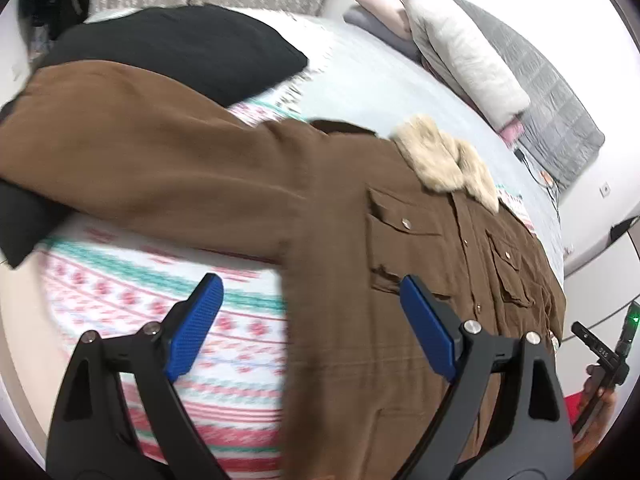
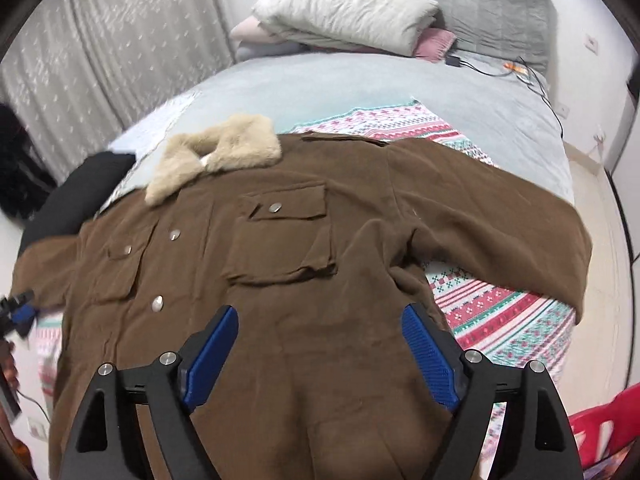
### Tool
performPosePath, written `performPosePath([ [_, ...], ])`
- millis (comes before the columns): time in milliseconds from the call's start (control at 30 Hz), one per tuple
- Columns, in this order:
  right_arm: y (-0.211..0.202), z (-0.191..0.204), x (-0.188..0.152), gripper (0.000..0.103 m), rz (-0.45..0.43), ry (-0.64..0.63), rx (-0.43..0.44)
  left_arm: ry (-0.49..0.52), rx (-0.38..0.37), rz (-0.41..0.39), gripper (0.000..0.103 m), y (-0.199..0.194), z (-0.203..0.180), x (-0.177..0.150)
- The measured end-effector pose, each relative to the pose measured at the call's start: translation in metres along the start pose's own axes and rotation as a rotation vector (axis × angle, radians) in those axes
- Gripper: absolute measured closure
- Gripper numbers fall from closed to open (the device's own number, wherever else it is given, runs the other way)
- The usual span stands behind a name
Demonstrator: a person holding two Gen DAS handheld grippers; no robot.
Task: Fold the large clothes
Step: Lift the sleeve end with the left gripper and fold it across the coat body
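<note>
Left gripper (image 1: pixel 310 300) is spread wide, empty, angled down over your brown coat's (image 2: pixel 300 280) sleeve side. Right gripper (image 2: pixel 320 334) is spread too, nothing between its pads, tilted down above the coat's front. Coat lies flat on the bed (image 2: pixel 360 88), fur collar (image 2: pixel 216 148) far end.

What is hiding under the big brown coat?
Under the brown coat lies a patterned blanket in red, green and white stripes, showing beside both sleeves. One sleeve also rests on a black garment. Whatever lies beneath the coat's middle is covered.
</note>
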State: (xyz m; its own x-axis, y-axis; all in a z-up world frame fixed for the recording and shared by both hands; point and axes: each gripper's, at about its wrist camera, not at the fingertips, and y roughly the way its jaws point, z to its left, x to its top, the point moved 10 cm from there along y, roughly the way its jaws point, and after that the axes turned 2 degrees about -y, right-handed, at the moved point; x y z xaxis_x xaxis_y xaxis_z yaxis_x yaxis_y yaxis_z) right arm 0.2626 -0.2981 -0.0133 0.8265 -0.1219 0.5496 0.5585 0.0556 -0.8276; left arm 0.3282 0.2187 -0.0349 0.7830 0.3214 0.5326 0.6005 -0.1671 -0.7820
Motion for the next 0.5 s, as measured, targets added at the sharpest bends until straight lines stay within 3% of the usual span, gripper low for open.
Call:
performPosePath([
  [167,-0.018,0.016,0.004,0.013,-0.055,-0.056,0.003,-0.073,0.130,-0.068,0.013,-0.024,0.071,0.016],
  [367,0.005,0.037,-0.007,0.013,-0.006,-0.097,-0.002,-0.249,0.143,-0.173,0.013,-0.035,0.158,0.048],
  [500,0.021,0.051,-0.015,0.013,0.028,-0.121,0.007,-0.388,0.128,-0.229,0.013,-0.021,0.202,0.059],
])
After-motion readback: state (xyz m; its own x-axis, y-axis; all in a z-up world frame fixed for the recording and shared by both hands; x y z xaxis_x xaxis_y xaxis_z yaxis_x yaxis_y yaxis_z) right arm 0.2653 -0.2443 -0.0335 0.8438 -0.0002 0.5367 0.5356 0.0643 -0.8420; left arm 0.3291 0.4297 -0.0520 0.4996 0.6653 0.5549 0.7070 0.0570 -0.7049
